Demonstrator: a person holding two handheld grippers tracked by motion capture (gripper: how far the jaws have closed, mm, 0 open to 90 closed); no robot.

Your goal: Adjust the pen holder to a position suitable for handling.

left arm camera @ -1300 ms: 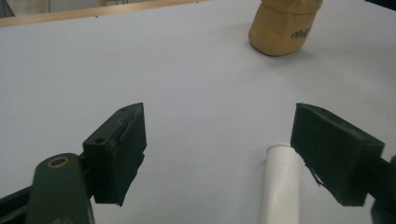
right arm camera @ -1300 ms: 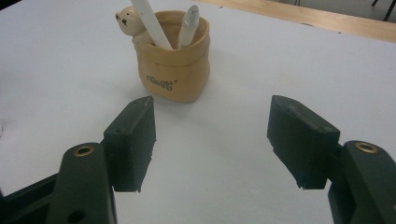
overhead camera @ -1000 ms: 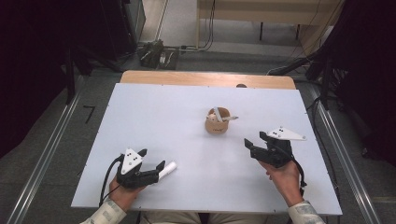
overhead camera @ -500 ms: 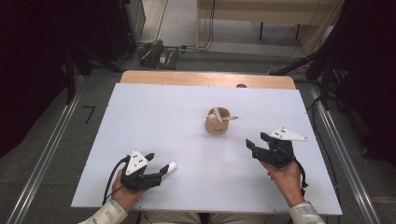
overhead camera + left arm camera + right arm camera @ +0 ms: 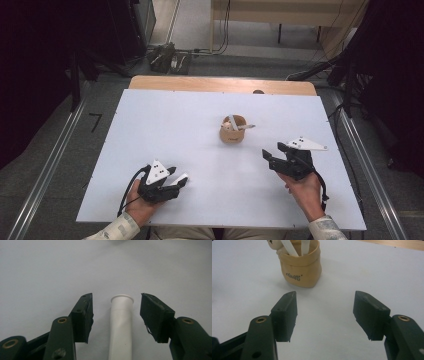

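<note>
White plastic, a tube [image 5: 121, 327], lies between my left hand-held gripper [image 5: 116, 312] jaws in the left gripper view, which shows what the high view blurs: both pads stand clear of it, jaws spread wide, nothing gripped. Its long axis runs straight ahead along the jaws, flanged mouth pointing away. From above, that gripper [image 5: 172, 184] sits low at the near left of the white counter [image 5: 165, 130]. My right hand-held gripper [image 5: 324, 312] is wide open too, empty, facing a tan pouch [image 5: 300, 270] holding white sticks [image 5: 287, 247], nothing between
</note>
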